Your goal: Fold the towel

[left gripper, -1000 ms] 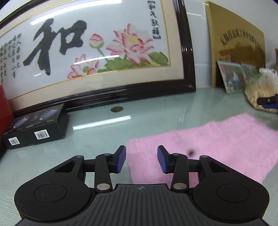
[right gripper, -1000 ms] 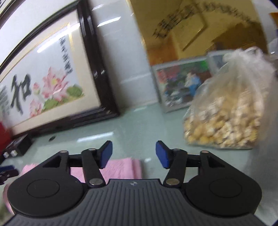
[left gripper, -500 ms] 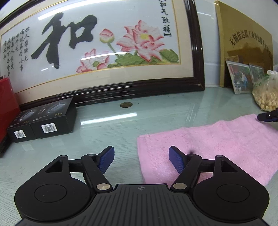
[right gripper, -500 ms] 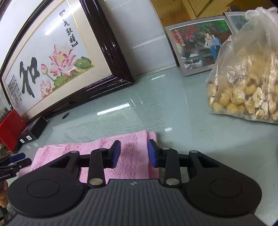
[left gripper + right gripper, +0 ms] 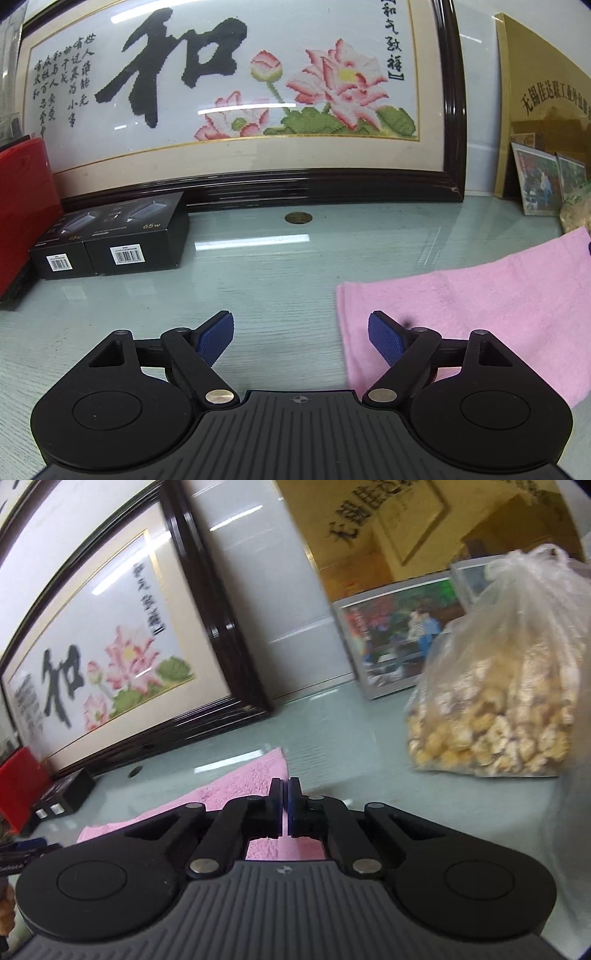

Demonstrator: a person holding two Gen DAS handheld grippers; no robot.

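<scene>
Glass tabletop (image 5: 295, 266), pink towel (image 5: 480, 306) flat, left claw (image 5: 301, 334) spread at its end, right claw (image 5: 285, 805) clamped on its edge.

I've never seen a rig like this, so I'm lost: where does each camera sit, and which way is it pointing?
Left wrist: sits on the left gripper, looking forward along its open fingers over the glass tabletop; one end of the pink terry towel lies ahead.
Right wrist: sits on the right gripper, fingers shut on the towel's other end, facing a clear bag of pale nuggets.
Shared: the towel and the dark-framed lotus embroidery.
</scene>
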